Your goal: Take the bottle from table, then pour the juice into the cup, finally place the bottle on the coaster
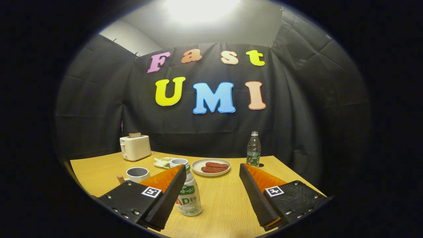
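My gripper point(212, 168) is open, its two orange-and-black fingers spread wide and low over the wooden table point(224, 205). A small white juice bottle point(190, 196) with a green label stands upright between the fingers, close against the inner face of the left finger point(165, 195), which hides its left side. Whether it touches that finger I cannot tell. A wide gap separates it from the right finger point(261, 191). A white cup point(137, 173) with a dark inside stands beyond the left finger, to the bottle's left.
A white plate point(211, 167) with two sausages lies just beyond the fingertips. A clear water bottle point(253, 149) stands far right with a small dark disc point(261, 165) at its base. A cream toaster point(134, 147) holding bread sits far left, a small dish point(162, 162) beside it.
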`<state>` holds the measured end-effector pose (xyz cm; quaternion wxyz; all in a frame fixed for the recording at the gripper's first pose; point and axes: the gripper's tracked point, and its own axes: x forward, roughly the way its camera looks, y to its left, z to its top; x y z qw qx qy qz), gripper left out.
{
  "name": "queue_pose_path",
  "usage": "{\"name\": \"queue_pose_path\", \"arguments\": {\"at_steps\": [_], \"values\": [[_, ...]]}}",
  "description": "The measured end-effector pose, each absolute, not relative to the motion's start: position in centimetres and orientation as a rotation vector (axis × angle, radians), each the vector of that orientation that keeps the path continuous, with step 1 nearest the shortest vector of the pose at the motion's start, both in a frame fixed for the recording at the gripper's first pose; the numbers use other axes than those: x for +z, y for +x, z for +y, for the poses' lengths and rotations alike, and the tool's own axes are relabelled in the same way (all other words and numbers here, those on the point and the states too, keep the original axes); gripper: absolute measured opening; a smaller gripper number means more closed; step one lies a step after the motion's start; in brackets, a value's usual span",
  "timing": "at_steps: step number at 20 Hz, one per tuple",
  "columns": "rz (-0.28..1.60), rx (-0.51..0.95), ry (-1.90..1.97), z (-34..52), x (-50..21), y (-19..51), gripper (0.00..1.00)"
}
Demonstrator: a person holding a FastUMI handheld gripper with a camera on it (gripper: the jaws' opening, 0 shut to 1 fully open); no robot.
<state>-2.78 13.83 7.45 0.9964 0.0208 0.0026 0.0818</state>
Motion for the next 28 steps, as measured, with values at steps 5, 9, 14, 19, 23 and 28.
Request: {"name": "queue_pose_path", "arguments": {"at_steps": [5,9,14,19,23,28], "values": [[0.048,0.209,0.067,16.2,5.4,-2.4,0.98],[0.056,0.24,0.085,18.0,4.5,-2.0,0.98],[0.08,0.249,0.086,19.5,3.3,-0.4,0.98],[0.128,0.253,0.107,20.6,1.4,1.2,0.98],[0.164,0.234,0.136,20.7,0.0,2.2,0.96],[0.161,0.209,0.144,20.3,-0.2,2.8,0.77]]}}
